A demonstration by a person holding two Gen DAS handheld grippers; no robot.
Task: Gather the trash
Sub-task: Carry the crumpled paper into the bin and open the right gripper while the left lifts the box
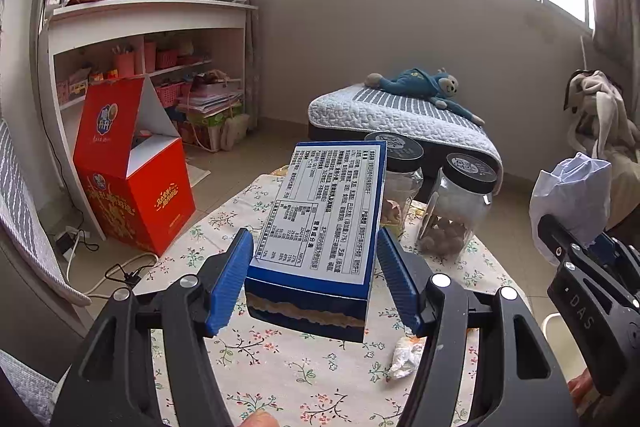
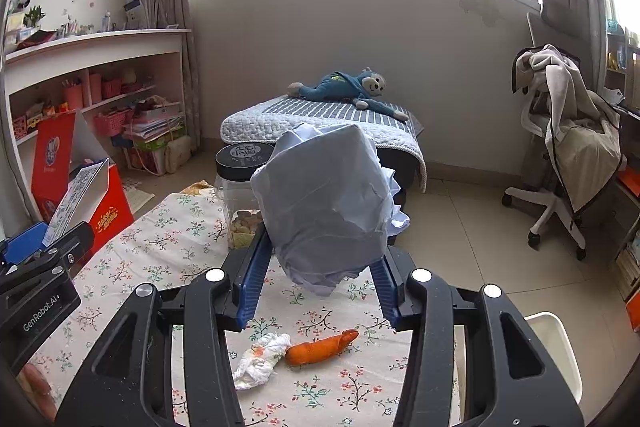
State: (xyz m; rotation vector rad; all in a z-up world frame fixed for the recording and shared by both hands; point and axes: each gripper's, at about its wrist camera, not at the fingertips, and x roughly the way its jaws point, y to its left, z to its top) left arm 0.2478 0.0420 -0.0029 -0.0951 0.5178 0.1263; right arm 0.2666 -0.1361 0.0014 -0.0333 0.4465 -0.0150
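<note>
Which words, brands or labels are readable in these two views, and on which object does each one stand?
"DAS": on the right gripper body, left wrist view.
"GenRobot.AI": on the left gripper body, right wrist view.
Blue box label: Chinese print, too small to read.
Jar lids: blurred.
Red carton: gold characters, unreadable.

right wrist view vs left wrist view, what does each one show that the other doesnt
Only the right wrist view shows the orange wrapper on the table and the office chair. Only the left wrist view shows the second jar and the blue box's label face-on. Both show the crumpled white paper, floral tablecloth, red carton and monkey toy.
</note>
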